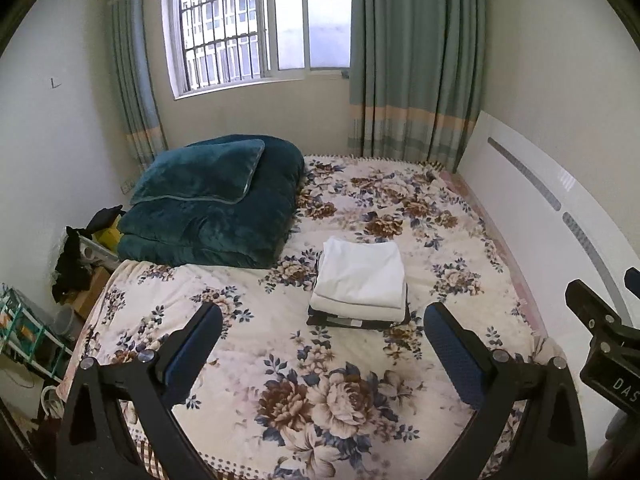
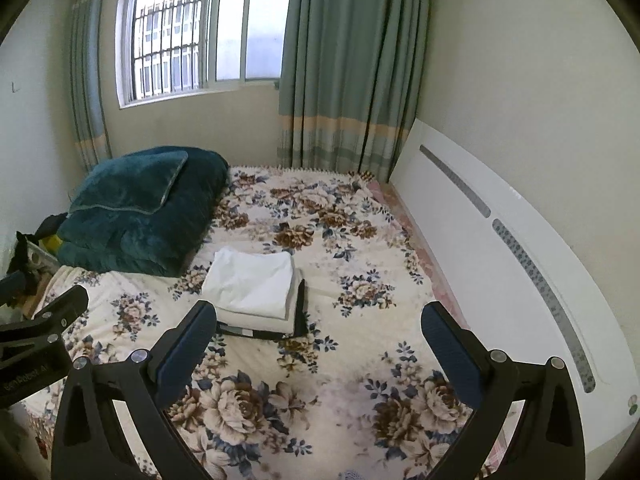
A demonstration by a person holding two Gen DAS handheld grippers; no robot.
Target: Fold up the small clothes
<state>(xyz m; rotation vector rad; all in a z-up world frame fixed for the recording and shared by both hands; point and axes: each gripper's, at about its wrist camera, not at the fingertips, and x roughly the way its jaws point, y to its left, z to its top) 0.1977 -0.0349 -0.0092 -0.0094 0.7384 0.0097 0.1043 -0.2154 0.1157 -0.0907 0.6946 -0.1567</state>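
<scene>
A stack of folded clothes (image 1: 360, 280) lies in the middle of the floral bed (image 1: 304, 392); white garments are on top and dark ones at the bottom. The stack also shows in the right wrist view (image 2: 254, 284). My left gripper (image 1: 322, 320) is open and empty, held above the bed, short of the stack. My right gripper (image 2: 318, 320) is open and empty, above the bed to the right of the stack. Part of the right gripper's body shows at the left wrist view's right edge.
A folded dark teal quilt (image 1: 208, 204) sits at the bed's far left corner. A white headboard (image 2: 500, 248) runs along the right side. Window and green curtains (image 1: 412, 60) stand behind the bed. Clutter and a rack (image 1: 36, 332) stand on the floor at left.
</scene>
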